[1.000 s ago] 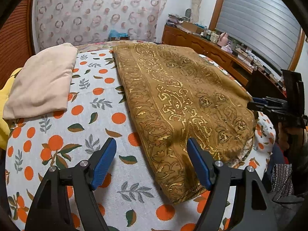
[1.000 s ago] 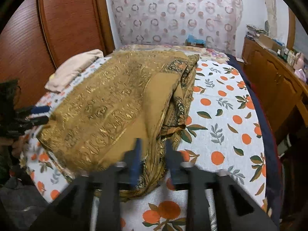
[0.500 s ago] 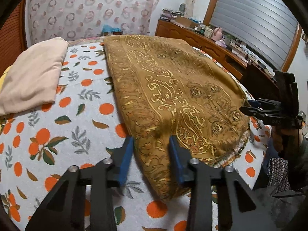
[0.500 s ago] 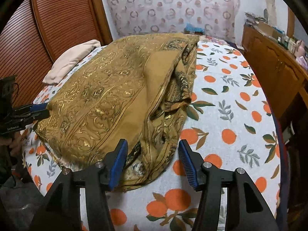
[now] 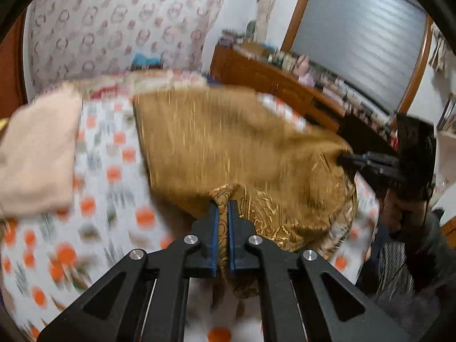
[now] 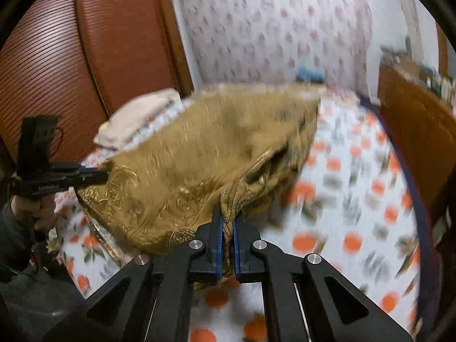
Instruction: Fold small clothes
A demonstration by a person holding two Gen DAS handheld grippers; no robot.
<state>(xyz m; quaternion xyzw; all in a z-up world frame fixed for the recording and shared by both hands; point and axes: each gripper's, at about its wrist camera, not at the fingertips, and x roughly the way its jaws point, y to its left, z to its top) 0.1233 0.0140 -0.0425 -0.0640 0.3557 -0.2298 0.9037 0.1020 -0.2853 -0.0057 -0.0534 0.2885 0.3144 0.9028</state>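
Note:
A golden-brown patterned cloth (image 5: pixel 228 142) (image 6: pixel 205 154) lies on the bed, and its near edge hangs raised between the two grippers. My left gripper (image 5: pixel 223 203) is shut on the cloth's near left corner, with fabric bunched between the blue pads. My right gripper (image 6: pixel 227 213) is shut on the near right corner, a twist of cloth squeezed between its pads. Each gripper also shows from the other's camera, the right gripper (image 5: pixel 346 160) and the left gripper (image 6: pixel 99 174), both clamped on the cloth. The far part of the cloth rests on the bedsheet.
The bedsheet (image 5: pixel 114 171) (image 6: pixel 356 171) is white with orange fruit. A folded beige garment (image 5: pixel 37 154) (image 6: pixel 136 114) lies at the far left. A wooden dresser (image 5: pixel 270 77) with clutter runs along the right, a wooden wardrobe (image 6: pixel 85 57) stands on the left. A person's hand (image 6: pixel 34 208) grips the left handle.
Both grippers went from open beside the cloth's near corners to shut on them. The near edge has lifted off the bed, and both views are now blurred by motion.

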